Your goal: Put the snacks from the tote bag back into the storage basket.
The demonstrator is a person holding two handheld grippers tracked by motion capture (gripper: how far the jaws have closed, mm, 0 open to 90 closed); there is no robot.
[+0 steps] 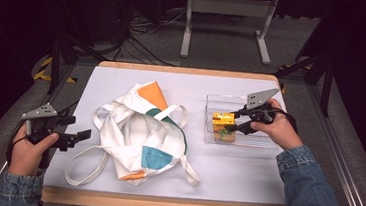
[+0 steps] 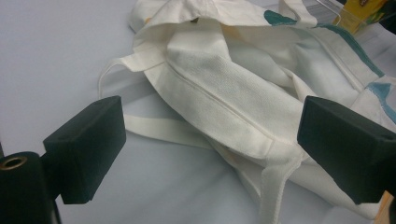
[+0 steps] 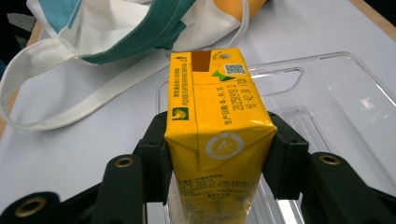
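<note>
We see the right tool [image 1: 230, 123] over the clear plastic tray [image 1: 263, 142] at the right of the white surface [image 1: 245, 173]. Its jaws stand about half apart and are clamped on a yellow drink carton [image 1: 223, 126], one pad against each narrow side. In the right gripper view the carton [image 3: 215, 135] stands upright between the jaws, its folded top facing the camera, printed text and a small code on that top. From the high view the carton sits at the left end of the tray; we cannot tell whether its base rests on the tray floor or hangs just above it.

The left tool [image 1: 78, 138] is at the left edge of the surface, pointing toward the cloth tote bag [image 1: 141, 129]. Its jaws stand wide apart with nothing between them. In the left gripper view the two black pads [image 2: 88, 148] frame the bag [image 2: 233, 102], which lies just beyond them, untouched.

The bag lies crumpled at the middle of the surface, white with orange and teal patches, its mouth slack. One long handle [image 1: 88, 162] loops out toward the near left corner; another lies toward the tray. Bag and tray are near each other but apart.

Beyond the surface, a white metal stand [image 1: 228, 21] sits on the floor.
</note>
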